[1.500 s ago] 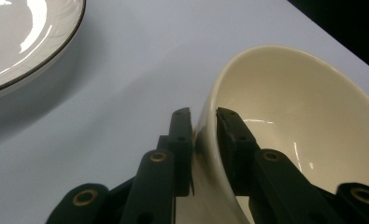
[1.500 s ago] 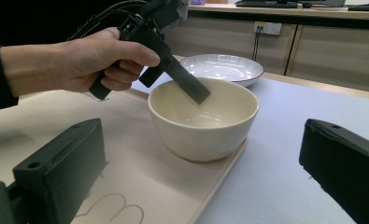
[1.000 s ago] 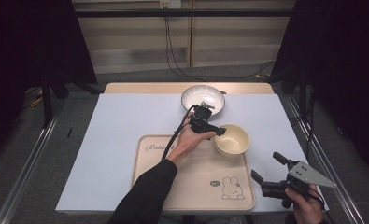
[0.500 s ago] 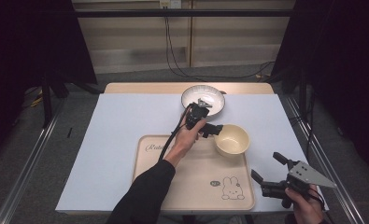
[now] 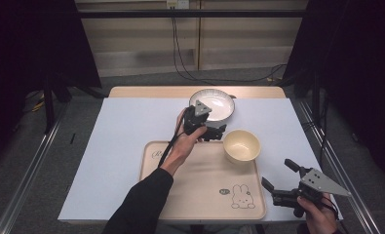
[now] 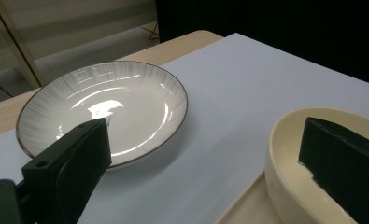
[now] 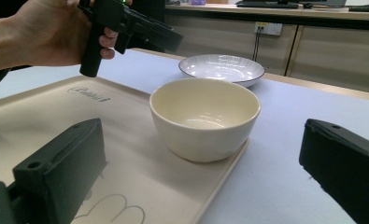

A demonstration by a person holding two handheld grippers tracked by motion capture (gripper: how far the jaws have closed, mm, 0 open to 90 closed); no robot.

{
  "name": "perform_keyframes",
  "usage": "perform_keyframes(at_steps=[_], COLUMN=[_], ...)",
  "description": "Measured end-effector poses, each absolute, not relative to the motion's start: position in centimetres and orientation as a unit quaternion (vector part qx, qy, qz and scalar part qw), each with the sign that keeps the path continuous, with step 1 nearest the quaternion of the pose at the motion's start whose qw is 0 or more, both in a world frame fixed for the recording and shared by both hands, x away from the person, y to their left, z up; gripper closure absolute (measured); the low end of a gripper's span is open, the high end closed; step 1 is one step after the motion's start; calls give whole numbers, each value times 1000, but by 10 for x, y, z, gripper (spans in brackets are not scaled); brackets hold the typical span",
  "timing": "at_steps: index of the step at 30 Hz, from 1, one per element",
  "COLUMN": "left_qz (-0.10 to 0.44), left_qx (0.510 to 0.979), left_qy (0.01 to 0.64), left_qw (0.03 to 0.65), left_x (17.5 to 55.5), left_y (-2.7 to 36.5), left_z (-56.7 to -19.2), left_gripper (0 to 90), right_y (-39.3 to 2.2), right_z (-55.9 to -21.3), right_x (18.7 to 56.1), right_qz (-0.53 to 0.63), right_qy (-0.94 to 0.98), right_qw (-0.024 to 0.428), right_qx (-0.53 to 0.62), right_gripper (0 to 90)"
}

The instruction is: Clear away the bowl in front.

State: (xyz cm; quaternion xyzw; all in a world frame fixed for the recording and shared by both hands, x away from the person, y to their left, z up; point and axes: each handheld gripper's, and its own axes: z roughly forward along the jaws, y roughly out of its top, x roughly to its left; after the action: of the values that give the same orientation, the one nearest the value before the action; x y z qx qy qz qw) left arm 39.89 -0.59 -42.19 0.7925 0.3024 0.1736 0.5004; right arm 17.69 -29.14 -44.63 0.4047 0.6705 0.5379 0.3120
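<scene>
From the high view, my left gripper [image 5: 218,132], jaws wide, sits beside the bowl [image 5: 241,145] at the tray's [image 5: 200,195] far right corner. In the left gripper view, 1 jaw overlaps the rim; a nudge might tip it. The right gripper [image 5: 279,186] waits agape.

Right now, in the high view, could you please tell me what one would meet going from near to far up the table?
Right claw → beige rabbit-print tray → cream ceramic bowl → left claw → white ribbed plate.
</scene>
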Motion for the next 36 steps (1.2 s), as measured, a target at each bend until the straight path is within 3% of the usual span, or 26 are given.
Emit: perform_keyframes(at_steps=[7, 11, 16, 27, 36], left_qz=[162, 140, 184, 221, 252], left_qx=[794, 781, 771, 728, 727], left_qy=[316, 315, 322, 366, 368], left_qw=[494, 521, 517, 536, 522], left_x=[392, 389, 383, 369, 349], left_y=[13, 29, 43, 78, 112], left_z=[-422, -421, -418, -406, -404], left_gripper=[23, 24, 22, 28, 19], right_y=[-291, -291, -291, -291, -291], right_z=[-446, -446, -446, -446, -446], right_x=[177, 176, 176, 176, 176], right_qz=[538, 538, 537, 536, 537], right_qy=[669, 671, 671, 673, 672], right_qw=[313, 312, 313, 314, 313], right_qx=[407, 404, 405, 402, 403], right_gripper=[4, 4, 4, 4, 4])
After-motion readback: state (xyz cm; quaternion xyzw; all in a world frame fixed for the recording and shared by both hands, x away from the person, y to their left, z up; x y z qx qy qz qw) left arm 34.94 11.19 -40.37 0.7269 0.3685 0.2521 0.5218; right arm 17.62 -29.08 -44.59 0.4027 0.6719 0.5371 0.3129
